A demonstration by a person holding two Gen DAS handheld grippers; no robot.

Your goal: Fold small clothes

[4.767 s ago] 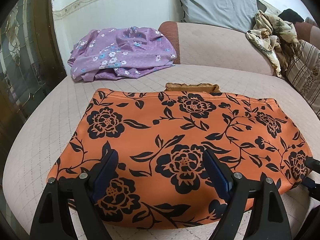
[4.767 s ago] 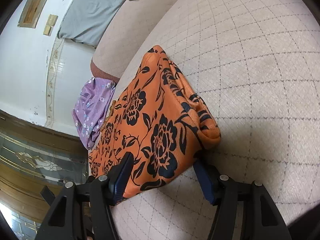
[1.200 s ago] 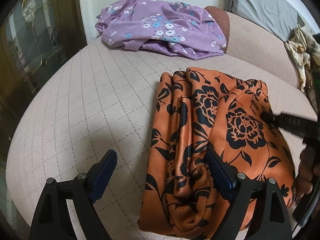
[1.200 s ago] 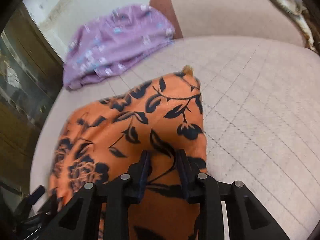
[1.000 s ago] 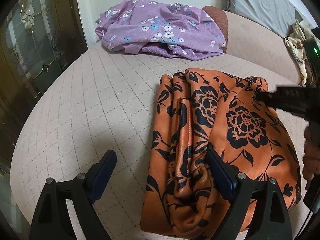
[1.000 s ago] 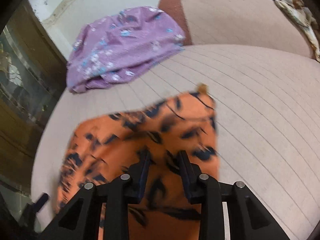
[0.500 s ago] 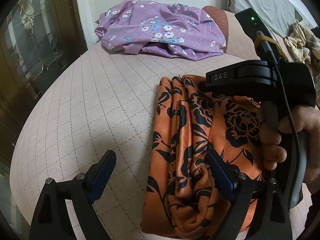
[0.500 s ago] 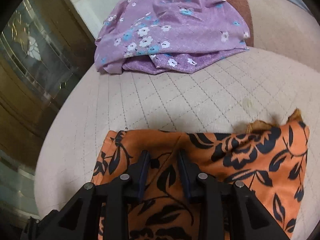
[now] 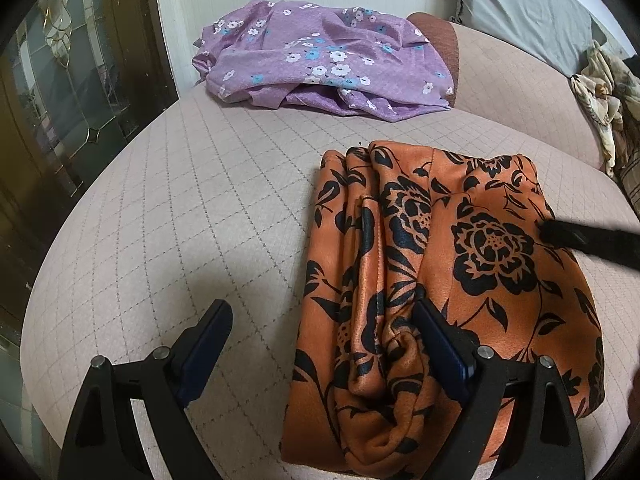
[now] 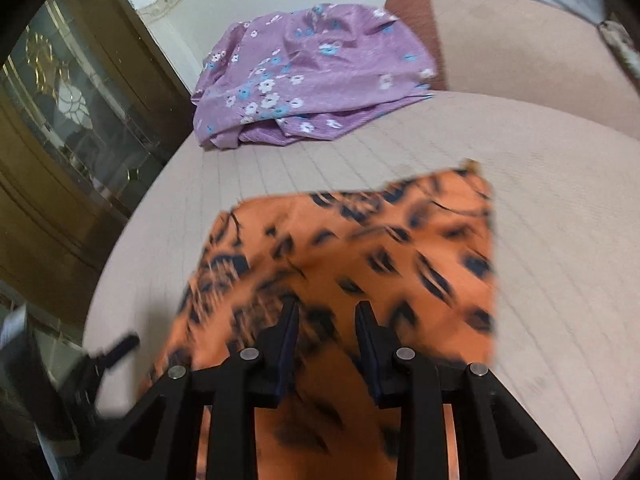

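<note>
Right wrist view: right tool (image 10: pixel 326 312), half a second ago pinching the orange garment (image 9: pixel 460 264), now part-spread, released; left tool (image 9: pixel 320 344) wide open. Garment lies folded on sofa (image 9: pixel 192 208); fold looks done.

Both wrist cameras look low and close across the orange garment (image 9: pixel 472 264) toward the purple cloth (image 9: pixel 320 60); the right view seems blurred

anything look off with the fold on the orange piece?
Yes. The orange black-flowered garment is folded unevenly: its left side is bunched into ridged pleats with a lumpy near end, while the right side lies smooth. The left tongs are open. The crumpled purple floral cloth behind lies unfolded.
</note>
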